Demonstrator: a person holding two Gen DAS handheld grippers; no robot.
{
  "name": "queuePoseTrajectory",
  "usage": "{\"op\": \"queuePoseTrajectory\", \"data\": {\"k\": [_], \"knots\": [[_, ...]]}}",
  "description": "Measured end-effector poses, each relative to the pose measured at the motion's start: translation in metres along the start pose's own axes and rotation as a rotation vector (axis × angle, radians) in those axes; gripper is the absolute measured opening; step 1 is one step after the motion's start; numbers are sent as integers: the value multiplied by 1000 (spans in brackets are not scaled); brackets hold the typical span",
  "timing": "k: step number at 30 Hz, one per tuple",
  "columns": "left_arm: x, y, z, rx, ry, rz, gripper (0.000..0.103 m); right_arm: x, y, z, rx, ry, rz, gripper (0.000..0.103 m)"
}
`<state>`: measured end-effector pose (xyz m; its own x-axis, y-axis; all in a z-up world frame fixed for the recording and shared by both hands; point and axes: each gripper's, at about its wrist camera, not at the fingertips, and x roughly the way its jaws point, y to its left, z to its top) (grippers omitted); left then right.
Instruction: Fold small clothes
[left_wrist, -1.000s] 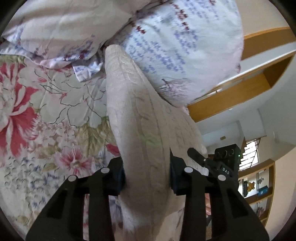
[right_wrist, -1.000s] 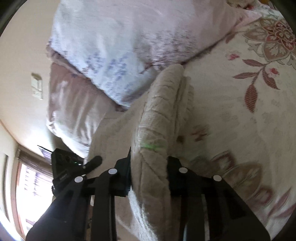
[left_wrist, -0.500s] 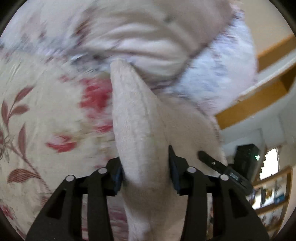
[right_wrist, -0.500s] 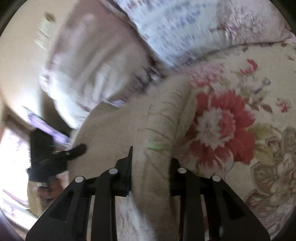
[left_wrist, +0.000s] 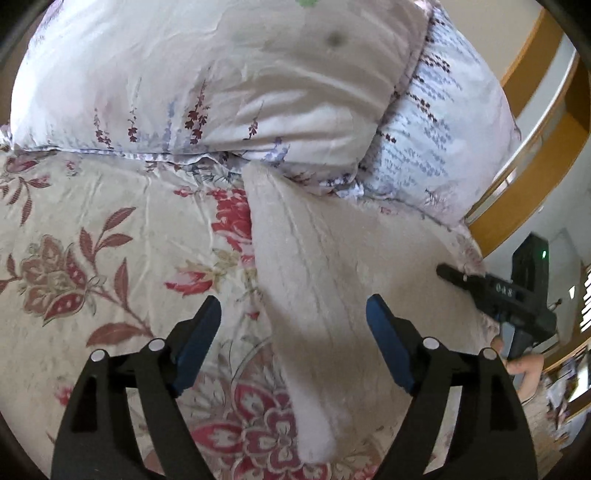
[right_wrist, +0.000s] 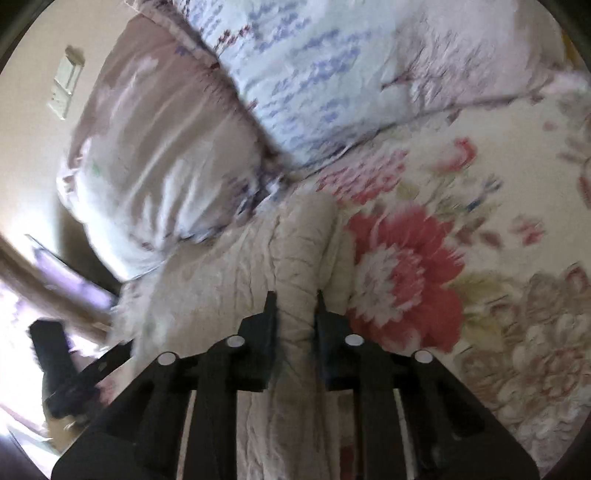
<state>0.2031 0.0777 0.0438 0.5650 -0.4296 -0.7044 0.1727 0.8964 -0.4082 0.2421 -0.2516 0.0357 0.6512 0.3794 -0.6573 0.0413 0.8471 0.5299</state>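
Flowery bed sheet lies under everything, with pillows at the back. My left claw is opening, its blue pads off the cream sweater between them. My right claw is closing, pinching a sweater fold. One fold looks laid down; smoothing and more folding are left. Only the left view shows the wooden bed frame.

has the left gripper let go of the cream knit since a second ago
Yes. The left gripper was clamped on the cream knit garment; now its jaws are opening, with blue pads clear of the fold, which lies on the floral bedspread.
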Motion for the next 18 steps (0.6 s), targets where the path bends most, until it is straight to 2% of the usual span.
{"op": "queuePoseTrajectory", "data": {"k": [3,7,9,10,12,15,18], "knots": [[-9,-5,-10,31,-16,47,83,8,-7,-1,25,0,-70,17],[-11,-20,-19,100,-31,147,86,0,7,-6,-67,-18,-127,25],[-16,-23,-24,120,-38,172,87,-16,15,-11,-109,-56,-124,34],[-17,-24,-27,129,-39,180,87,-27,22,-16,-143,-84,-107,42],[-18,-24,-32,137,-32,190,87,-40,30,-25,-184,-112,-67,44],[-15,-22,-38,145,-18,208,87,-48,43,-43,-264,-93,-15,44],[-9,-21,-43,163,-10,241,89,-33,52,-62,-330,-12,-59,44]]}}
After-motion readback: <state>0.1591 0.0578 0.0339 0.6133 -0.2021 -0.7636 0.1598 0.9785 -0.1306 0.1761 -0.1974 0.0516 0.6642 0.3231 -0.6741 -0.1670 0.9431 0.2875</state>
